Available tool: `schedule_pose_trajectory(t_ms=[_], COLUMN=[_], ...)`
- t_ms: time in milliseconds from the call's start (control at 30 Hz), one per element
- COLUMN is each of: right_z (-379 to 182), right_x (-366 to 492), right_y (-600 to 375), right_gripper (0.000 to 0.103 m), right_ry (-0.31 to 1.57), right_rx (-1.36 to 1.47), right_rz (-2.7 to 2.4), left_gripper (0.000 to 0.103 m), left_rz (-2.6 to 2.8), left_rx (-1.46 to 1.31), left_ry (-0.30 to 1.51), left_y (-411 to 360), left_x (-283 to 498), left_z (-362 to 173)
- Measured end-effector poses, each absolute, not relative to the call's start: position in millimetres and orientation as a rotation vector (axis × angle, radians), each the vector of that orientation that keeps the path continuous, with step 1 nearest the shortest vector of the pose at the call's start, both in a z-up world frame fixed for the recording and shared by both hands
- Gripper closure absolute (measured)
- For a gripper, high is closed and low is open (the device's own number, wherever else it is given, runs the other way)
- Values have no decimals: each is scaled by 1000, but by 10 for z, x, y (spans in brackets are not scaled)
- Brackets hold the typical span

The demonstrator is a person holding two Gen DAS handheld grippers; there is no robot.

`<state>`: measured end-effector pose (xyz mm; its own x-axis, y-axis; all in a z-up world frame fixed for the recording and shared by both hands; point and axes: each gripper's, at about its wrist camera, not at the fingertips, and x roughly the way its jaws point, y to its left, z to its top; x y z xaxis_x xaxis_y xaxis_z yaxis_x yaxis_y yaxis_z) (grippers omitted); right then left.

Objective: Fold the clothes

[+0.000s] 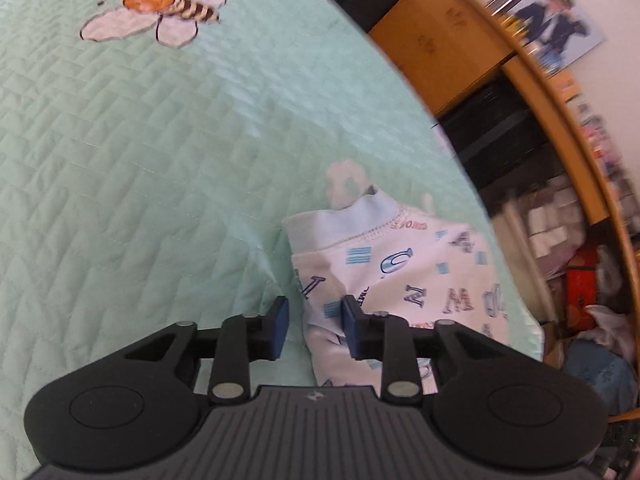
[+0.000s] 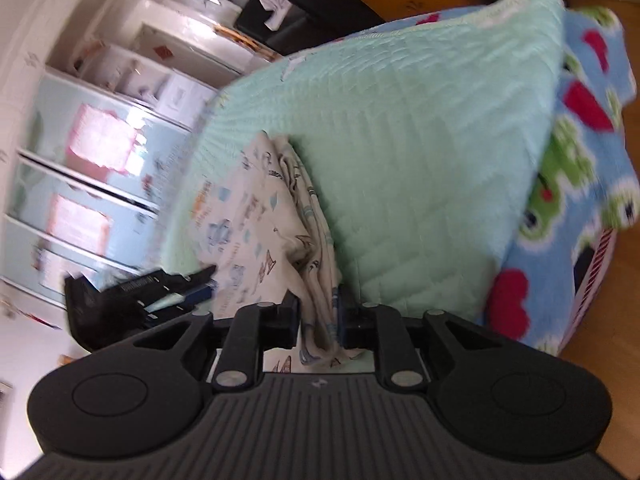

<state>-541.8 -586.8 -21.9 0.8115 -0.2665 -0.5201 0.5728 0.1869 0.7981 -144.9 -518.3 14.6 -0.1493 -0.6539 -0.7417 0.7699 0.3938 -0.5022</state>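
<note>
We see the left gripper (image 1: 313, 326) with jaws parted, nothing clamped; its right pad (image 1: 352, 326) sits in front of the edge of the garment (image 1: 404, 280), contact unclear, while the left pad is over bare bedspread (image 1: 140, 160). The garment is a pale blue-white piece printed with letters and striped squares, light blue ribbed band (image 1: 352, 224) at its far end, lying on the mint quilted bedspread near the bed's right edge. A bee patch (image 1: 160, 10) is stitched on the bedspread well away from the garment. Beyond the bed edge: a wooden cabinet (image 1: 436, 48) and cluttered shelves (image 1: 560, 220), blurred. From the right wrist view, the right gripper (image 2: 318, 320) has jaws closed on a bunched fold of the garment (image 2: 260, 216); cloth runs between the pads and away over the bedspread (image 2: 420, 160). The left gripper (image 2: 160, 296) shows at the garment's left side, blurred. A blue blanket (image 2: 580, 160) with red and green shapes hangs off the bed side, above a wood floor (image 2: 608, 300). White shelves (image 2: 120, 80) sit behind, blurred.
</note>
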Motion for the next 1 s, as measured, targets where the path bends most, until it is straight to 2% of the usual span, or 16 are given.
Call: schedule_pose_trajectory(t_ms=[33, 133, 300, 400, 600, 667, 700, 733, 767, 933, 1000], right_z=[-223, -91, 463, 611, 192, -41, -102, -98, -24, 385, 317], right_x=[-5468, -5621, -5508, -5269, -4796, -4728, -4756, -4793, -4834, -4468, -4093], right_y=[-5841, -5745, -5531, -5534, -6066, -6336, -6459, -6532, -6559, -6388, -6346], right_gripper=[77, 73, 70, 55, 55, 64, 86, 93, 89, 51, 51], right_ry=[274, 257, 212, 179, 261, 304, 301, 297, 275, 213, 284], right_rx=[1258, 1213, 987, 945, 1064, 1142, 1176, 1197, 1186, 1143, 1196], right_rz=[-604, -695, -735, -666, -561, -549, -558, -589, -622, -449, -377], left_gripper=[54, 54, 53, 51, 51, 48, 47, 47, 47, 47, 47], left_rz=[-1238, -1235, -1315, -1331, -1424, -1428, -1430, -1433, -1435, -1446, -1446], left_rx=[144, 230, 217, 253, 313, 326, 332, 338, 344, 388, 395], left_ry=[1152, 1027, 977, 965, 993, 993, 993, 994, 994, 982, 981], left_y=[-5117, -4926, -4740, -4768, -4647, -4587, -4557, -4527, -4497, -4402, -4397], left_x=[-1459, -1544, -1665, -1846, -2267, -2342, -2379, -2417, -2454, -2603, -2609], left_z=[208, 411, 665, 646, 455, 383, 348, 312, 277, 150, 136])
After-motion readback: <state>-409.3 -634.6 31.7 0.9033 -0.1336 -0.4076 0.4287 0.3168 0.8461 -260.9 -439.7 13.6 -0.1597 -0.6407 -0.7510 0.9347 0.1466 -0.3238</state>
